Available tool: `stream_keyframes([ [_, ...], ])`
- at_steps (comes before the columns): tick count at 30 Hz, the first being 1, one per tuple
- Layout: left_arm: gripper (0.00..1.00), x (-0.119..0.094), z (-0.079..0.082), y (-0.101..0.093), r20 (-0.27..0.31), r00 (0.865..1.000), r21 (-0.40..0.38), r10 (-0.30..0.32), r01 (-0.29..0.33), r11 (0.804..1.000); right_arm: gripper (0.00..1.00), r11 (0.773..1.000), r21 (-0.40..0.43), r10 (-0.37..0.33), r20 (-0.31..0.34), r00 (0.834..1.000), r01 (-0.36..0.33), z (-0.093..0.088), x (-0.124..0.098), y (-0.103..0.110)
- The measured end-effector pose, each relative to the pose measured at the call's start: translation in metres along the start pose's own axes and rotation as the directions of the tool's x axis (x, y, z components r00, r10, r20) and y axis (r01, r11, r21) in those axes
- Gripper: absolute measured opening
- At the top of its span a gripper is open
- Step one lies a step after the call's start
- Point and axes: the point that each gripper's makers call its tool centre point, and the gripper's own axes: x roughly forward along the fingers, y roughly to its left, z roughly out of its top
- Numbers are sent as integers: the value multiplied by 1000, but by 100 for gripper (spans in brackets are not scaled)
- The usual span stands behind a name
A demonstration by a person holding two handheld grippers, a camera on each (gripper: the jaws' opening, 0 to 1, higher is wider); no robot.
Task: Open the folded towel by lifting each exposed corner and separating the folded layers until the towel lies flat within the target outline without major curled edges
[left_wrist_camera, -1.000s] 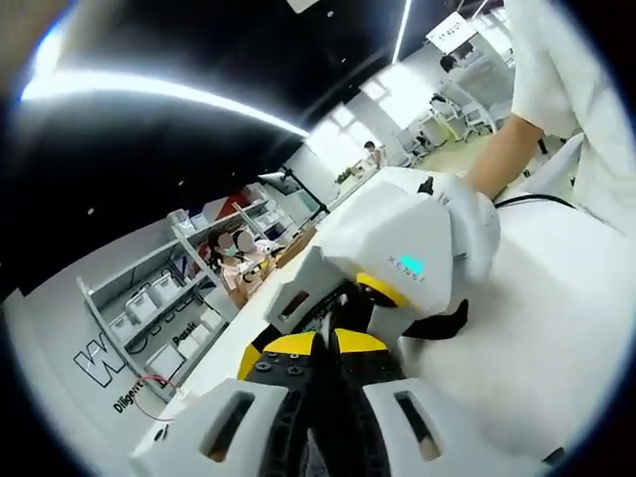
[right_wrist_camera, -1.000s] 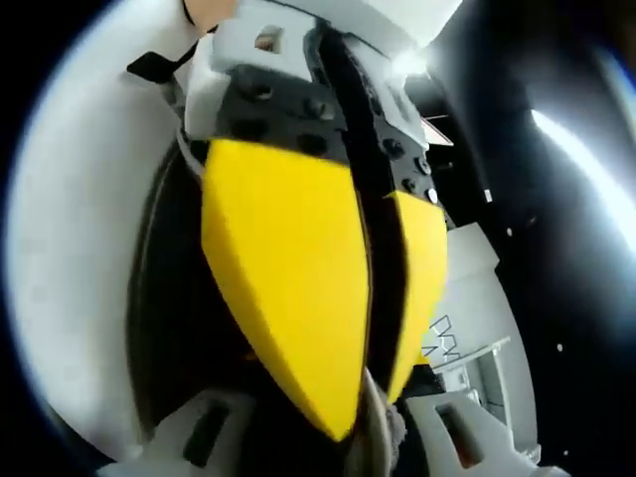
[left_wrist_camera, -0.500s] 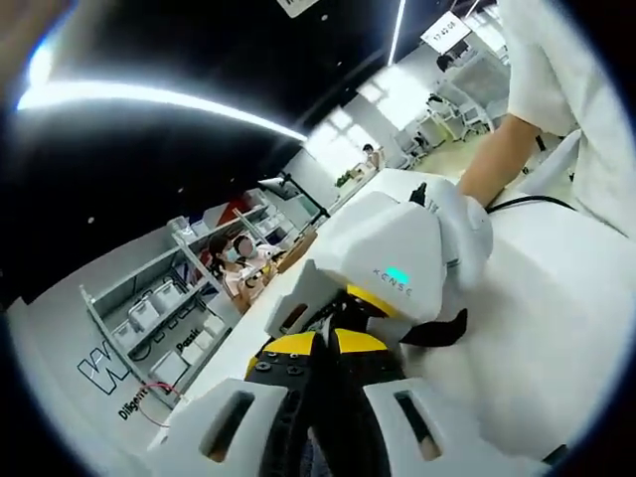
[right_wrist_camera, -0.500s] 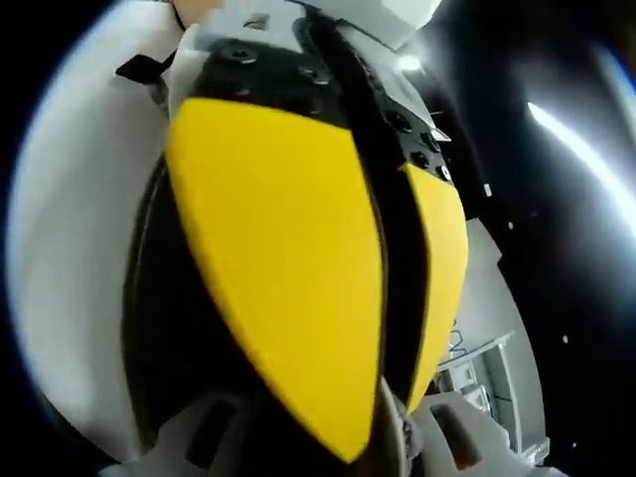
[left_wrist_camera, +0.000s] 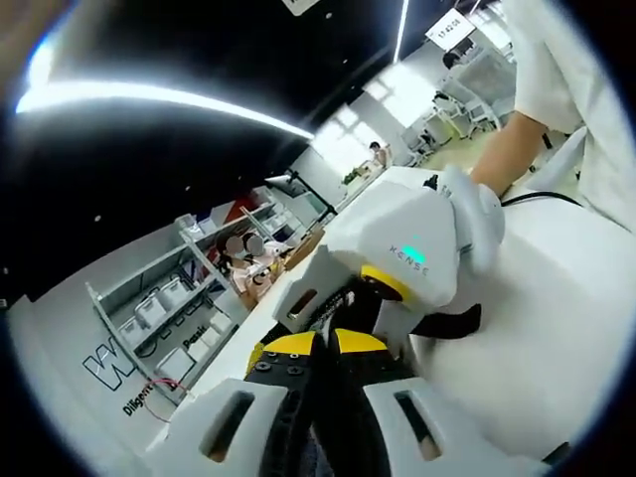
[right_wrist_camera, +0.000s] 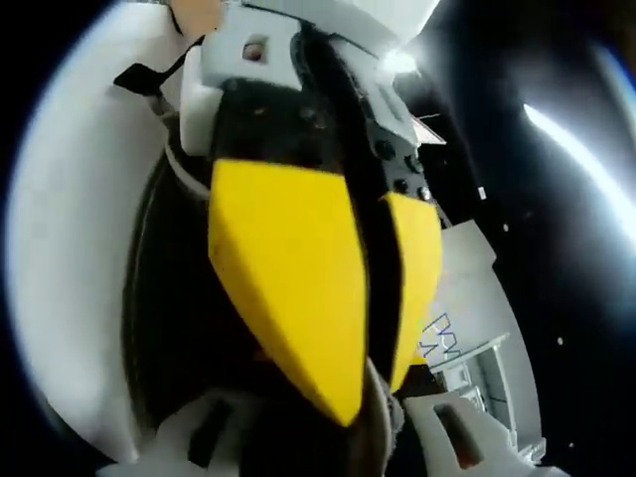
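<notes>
- The white table (left_wrist_camera: 556,328) was our landmark. It ran under both tools and away toward a person's sleeve at its far side.
- The right gripper (left_wrist_camera: 376,296) hung just above the table, its nose turned in against the other tool. We could not tell how its fingers stood, because its tips were hidden behind the left one.
- The left gripper (left_wrist_camera: 316,344) also sat just above the table and met the right one nose to nose. Its yellow pads were drawn almost together, with a thin dark slit between them, and they seemed to nip cloth at their points.
- The towel (right_wrist_camera: 384,415) showed as a small grey tuft lifted off the table, right where the two tools met. The rest of it was hidden.
- We judged the towel to be light, soft and limp. It would sag and slide rather than hold a shape, so we would take it at a corner, one layer only, nipped near the hem.
- We could not read its long axis or which way it pointed over the table, since too little cloth was in sight.
</notes>
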Motion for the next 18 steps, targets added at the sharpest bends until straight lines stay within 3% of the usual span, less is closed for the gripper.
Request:
stream_keyframes([
  [3, 5, -1, -5, 5, -8, 1000, 0, 10, -10, 1000, 18, 1000, 0, -4, 2, 1000, 4, 1, -1, -2],
  [7, 5, -2, -7, 9, -13, 1000, -3, 23, -23, 1000, 18, 999, 28, -25, 20, 1000, 24, 8, -4, -7],
  [12, 5, -3, -6, 9, -11, 1000, 12, 27, -27, 1000, 16, 999, -11, -31, 30, 999, 32, 10, -4, -7],
  [18, 5, -3, -8, 10, -14, 1000, 14, 26, -26, 1000, 5, 1000, -6, -28, 29, 999, 28, 10, -4, -7],
])
